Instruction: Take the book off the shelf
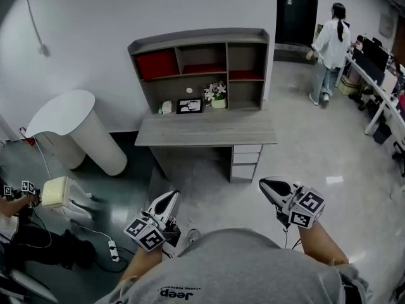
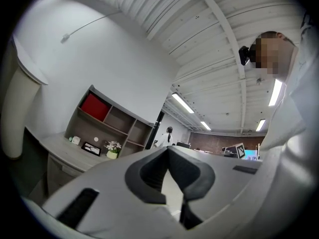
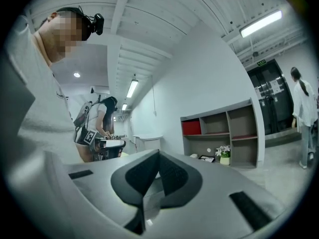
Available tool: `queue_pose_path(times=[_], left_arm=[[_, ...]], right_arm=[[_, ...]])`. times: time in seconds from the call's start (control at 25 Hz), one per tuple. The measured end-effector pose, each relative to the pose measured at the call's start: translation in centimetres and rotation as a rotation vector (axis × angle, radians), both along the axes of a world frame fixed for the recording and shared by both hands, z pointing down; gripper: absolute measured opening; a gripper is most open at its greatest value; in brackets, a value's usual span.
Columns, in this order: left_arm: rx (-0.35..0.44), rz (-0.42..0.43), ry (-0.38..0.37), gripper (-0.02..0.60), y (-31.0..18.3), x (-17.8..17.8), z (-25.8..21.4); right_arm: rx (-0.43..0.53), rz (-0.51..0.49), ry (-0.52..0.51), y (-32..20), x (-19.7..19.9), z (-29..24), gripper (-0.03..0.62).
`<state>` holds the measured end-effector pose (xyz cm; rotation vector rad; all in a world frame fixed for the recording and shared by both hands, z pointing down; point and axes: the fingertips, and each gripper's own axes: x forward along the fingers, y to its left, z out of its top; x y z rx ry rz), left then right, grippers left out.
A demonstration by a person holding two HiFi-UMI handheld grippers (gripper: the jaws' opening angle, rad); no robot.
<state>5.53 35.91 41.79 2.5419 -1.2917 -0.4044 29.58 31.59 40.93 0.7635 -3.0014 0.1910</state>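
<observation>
Nothing done yet: I'm well back from the bench, left gripper and right gripper both with fingers clenched on nothing, while the red book sits in the top-left compartment of the shelf, so the approach, grab and pull-out are all ahead.

Ahead of me, a desk stands against the wall, with a shelf unit on its rear edge and drawers under its right end. A picture frame and flowers sit on the desk beneath the shelves. A round table stands to the left, and a person stands far right, behind.
</observation>
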Motion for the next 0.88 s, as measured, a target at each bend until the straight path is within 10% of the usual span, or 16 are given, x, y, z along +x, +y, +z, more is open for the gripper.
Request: queue_pose_path(times=[0.88], left_arm=[[-0.003,0.065,-0.012,0.012,-18.1,-23.1,-1.1]], right_arm=[[-0.004,0.075,-0.01,-17.7,-23.1,-1.8,0.0]])
